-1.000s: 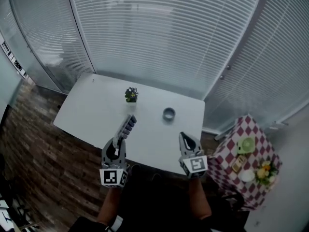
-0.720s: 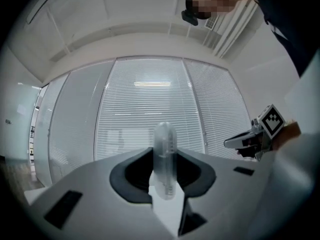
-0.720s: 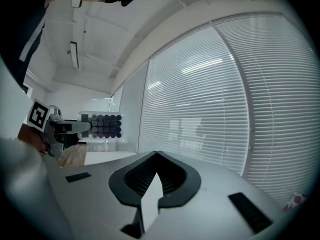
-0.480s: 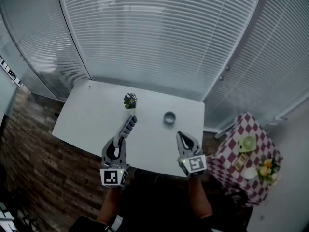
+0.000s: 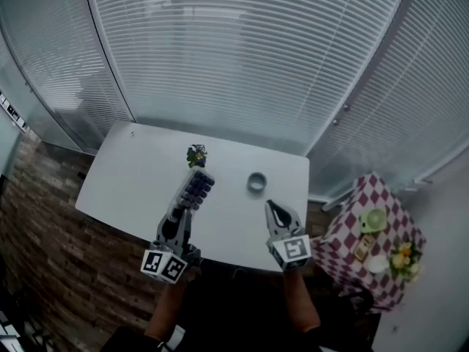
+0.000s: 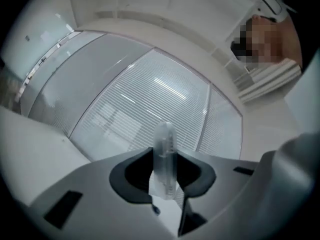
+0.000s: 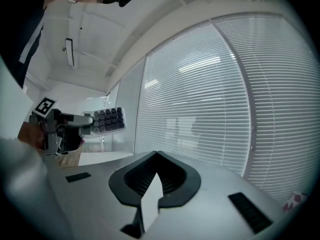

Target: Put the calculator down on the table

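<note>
Two handheld grippers are seen over the near long edge of a white rectangular table (image 5: 132, 174). The left gripper (image 5: 178, 215) is clamped on the near end of a pale, slim calculator with dark round keys (image 5: 196, 188). The calculator is held clear of the tabletop, over its near half and left of the middle, with its free end pointed towards the far edge. In the left gripper view the calculator (image 6: 165, 154) is seen edge-on, pinched between the two dark pads. Its key face is shown in the right gripper view, where the calculator (image 7: 106, 120) sticks out of the left gripper (image 7: 85, 120). The right gripper (image 5: 270, 207) is held near the near right corner; its jaws are brought together at the tips with nothing between them. A small green potted plant (image 5: 196, 155) is placed towards the far edge, just beyond the calculator's tip. A small grey ring-shaped object (image 5: 256, 182) is set right of the middle. A small red-and-white chequered table (image 5: 366, 226) is seen well apart, off the right end.
</note>
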